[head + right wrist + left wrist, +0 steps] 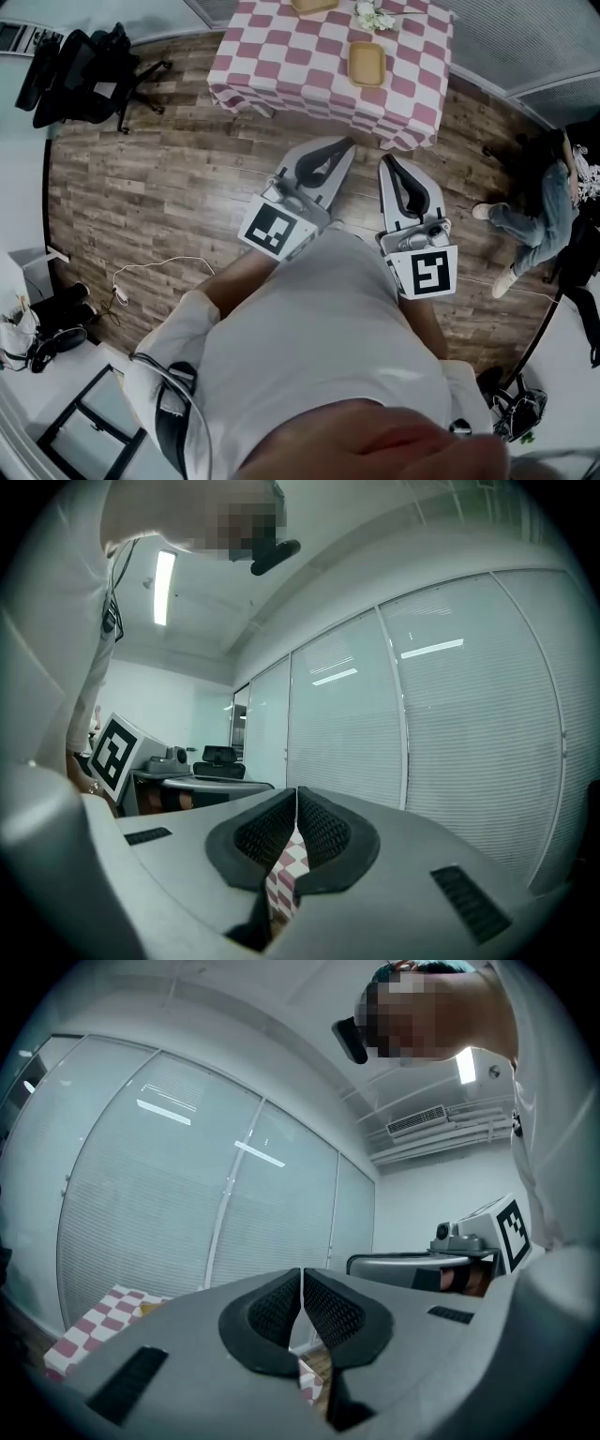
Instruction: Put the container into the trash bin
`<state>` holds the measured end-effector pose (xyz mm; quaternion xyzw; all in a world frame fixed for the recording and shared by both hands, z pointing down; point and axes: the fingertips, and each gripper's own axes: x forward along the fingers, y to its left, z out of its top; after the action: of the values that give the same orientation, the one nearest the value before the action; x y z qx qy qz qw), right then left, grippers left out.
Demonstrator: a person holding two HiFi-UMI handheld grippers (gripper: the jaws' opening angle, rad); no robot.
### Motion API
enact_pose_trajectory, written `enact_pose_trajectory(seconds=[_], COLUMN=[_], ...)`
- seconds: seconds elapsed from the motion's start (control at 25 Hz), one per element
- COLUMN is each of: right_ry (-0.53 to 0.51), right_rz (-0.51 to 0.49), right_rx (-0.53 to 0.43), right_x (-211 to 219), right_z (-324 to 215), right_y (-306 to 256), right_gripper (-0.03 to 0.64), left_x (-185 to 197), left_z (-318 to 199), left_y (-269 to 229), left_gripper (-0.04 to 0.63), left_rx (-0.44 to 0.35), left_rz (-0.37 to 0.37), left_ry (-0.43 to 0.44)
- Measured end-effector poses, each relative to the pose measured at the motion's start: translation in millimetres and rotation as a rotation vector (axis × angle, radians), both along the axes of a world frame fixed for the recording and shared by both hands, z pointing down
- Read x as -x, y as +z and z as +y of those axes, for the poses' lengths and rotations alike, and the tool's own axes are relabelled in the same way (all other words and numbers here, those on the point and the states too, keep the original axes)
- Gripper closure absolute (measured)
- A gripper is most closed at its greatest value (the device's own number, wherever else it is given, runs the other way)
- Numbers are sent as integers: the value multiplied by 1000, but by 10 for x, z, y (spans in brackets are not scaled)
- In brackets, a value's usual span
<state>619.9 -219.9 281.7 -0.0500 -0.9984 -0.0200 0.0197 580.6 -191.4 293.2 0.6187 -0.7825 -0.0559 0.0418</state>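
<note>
Since our left tongs (pixel 344 143) and right tongs (pixel 387 161) are both closed and empty, level and side by side, we look ahead. The tan container (pixel 367 63) lies on the checked surface (pixel 281 56), well apart, roughly between their lines, its long axis running away from us, the left tips slightly nearer.

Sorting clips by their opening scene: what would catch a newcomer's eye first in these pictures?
The table in its pink-and-white checked cloth stands out at the top of the head view, with a tan tray on it. Below it the left gripper and right gripper point toward the table side by side, both shut and empty. Another person in jeans is at the right edge.
</note>
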Motion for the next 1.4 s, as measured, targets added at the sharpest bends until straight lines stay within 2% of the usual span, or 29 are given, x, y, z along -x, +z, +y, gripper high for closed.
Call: enact_pose_trajectory(seconds=[0.36,0.76,0.92,1.04,1.2,1.4], right_ry=[35,55,38,61,39,20], right_rz=[-3,-2,-12,-17,-20,-3], right_rx=[12,15,-35,-6,-32,-20], right_x=[969,1937,2158,2290,2320,2345], right_z=[-266,-492,-553,-591,-655,-770], right_y=[-71,-98,-48,-77,-44,19], right_gripper=[586,586,586,586,586,586], left_x=[908,1794,2045,2165,2211,2241], left_z=[-313,-530,-594,-631,-692,-799], left_y=[-50,-48,-19,6,34,43], left_gripper=[558,558,558,558,558,558], left_rx=[-20,-21,-21,-14,-5,0], left_rz=[41,44,43,40,39,40], left_ry=[14,27,30,31,28,9])
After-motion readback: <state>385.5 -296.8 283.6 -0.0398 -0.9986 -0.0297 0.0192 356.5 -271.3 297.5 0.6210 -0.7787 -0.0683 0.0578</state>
